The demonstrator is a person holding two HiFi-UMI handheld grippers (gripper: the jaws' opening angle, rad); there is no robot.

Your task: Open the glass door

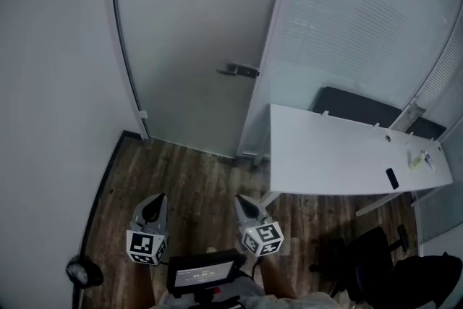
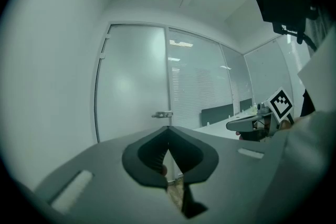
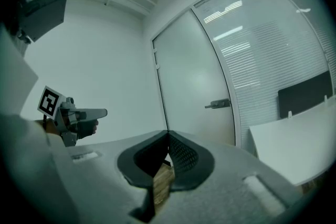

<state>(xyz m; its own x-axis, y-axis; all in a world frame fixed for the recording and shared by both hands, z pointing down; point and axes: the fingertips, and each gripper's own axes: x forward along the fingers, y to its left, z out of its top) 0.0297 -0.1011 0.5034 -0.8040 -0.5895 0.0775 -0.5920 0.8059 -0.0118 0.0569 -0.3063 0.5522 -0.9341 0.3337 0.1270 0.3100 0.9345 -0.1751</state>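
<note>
Two tools, the left tool [image 1: 154, 206] and the right tool [image 1: 244, 203], jaws together on nothing, face the closed glass door [image 1: 188, 32], its handle [image 1: 239, 70] at twelve o'clock.

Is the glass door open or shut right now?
Shut. The glass door fills its frame with no gap showing, and its handle sits level, untouched.

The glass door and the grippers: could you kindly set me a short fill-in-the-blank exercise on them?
1. The glass door stands ____, not open.
2. In the head view, the handle sits at the door's ____ edge.
3. The left gripper and the right gripper have their jaws shut and hold ____.
4. The table right of the door is ____ in colour.

Missing words: closed; right; nothing; white
</note>
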